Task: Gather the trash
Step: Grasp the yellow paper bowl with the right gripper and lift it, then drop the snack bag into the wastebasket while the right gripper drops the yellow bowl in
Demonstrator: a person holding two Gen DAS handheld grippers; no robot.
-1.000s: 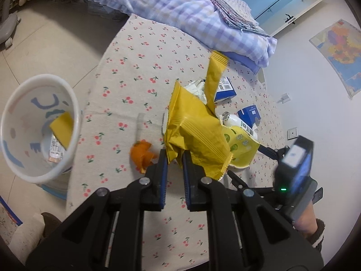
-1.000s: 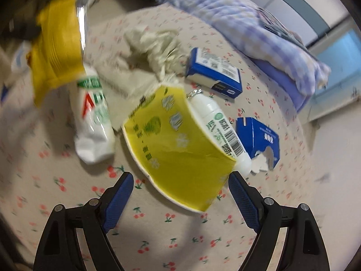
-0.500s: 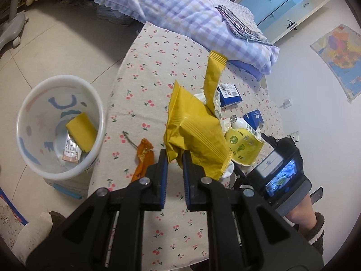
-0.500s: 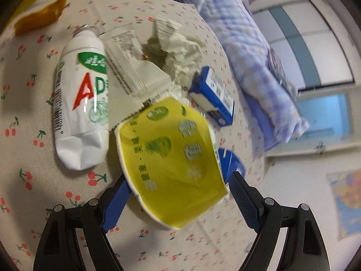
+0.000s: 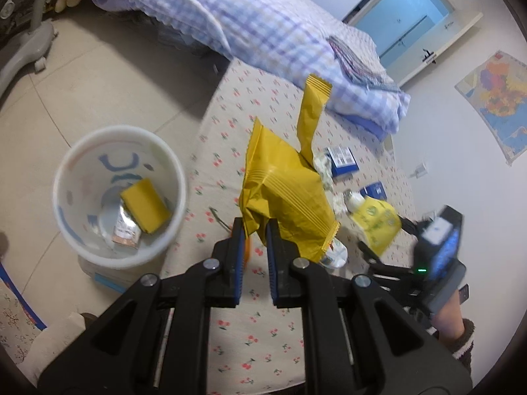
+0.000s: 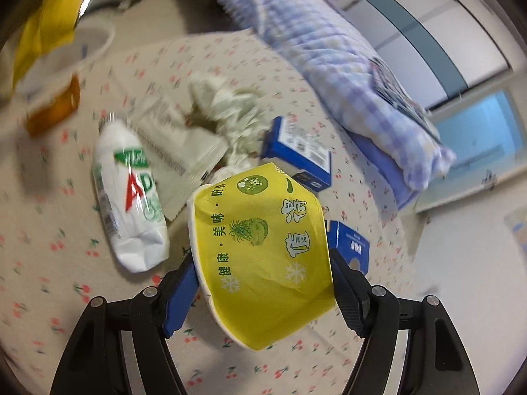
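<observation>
Pinching the light, crinkly wrapper point(image 5: 283, 194) by its bottom corner in my left gripper point(image 5: 255, 230) over the table point(image 5: 263, 335) near the bin point(image 5: 118, 194), I close my right gripper point(image 6: 263, 263) across the thin, crushable yellow cup point(image 6: 263, 237).

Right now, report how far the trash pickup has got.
Done: a yellow packet already lies in the white bin. In hand: left gripper clamps a yellow wrapper; right gripper closing around a yellow paper bowl. Left: white bottle, blue boxes, crumpled tissue.
</observation>
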